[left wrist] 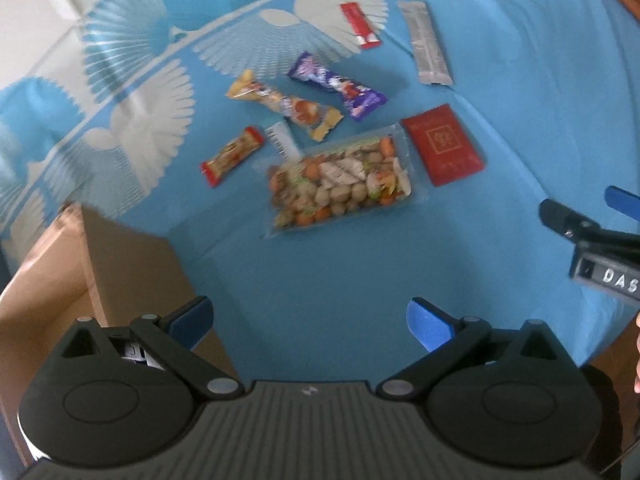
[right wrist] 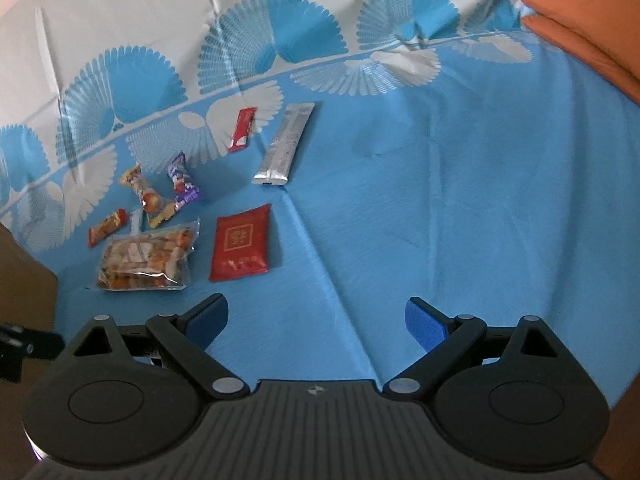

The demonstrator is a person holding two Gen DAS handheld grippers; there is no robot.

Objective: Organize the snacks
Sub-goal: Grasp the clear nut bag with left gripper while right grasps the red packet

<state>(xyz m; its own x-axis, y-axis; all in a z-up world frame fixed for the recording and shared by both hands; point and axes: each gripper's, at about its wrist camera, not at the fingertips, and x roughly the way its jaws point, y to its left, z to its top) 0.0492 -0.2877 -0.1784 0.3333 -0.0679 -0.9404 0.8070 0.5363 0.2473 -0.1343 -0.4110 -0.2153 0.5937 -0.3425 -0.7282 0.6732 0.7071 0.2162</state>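
Both tools are spread wide and hold nothing: the left tool [left wrist: 310,322] at the bottom of its frame, the right tool [right wrist: 316,320] likewise. Beyond them on the blue-clothed desk [right wrist: 440,200], the snacks lie clustered: clear nut bag [left wrist: 340,182] mid-frame, red packet [left wrist: 442,144] just right of it, silver stick [left wrist: 426,42] upper right. A cardboard box [left wrist: 120,256] sits lower left.

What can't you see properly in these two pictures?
- Cardboard box: left wrist view, its inside is hidden by its own wall and the left tongs; the right wrist view's edge cuts it off.
- Small white packet: partly under the nut mix bag; print too blurred to read.
- Right tongs: left wrist view, cut by the frame edge.
- Silver stick pack: lettering too small.
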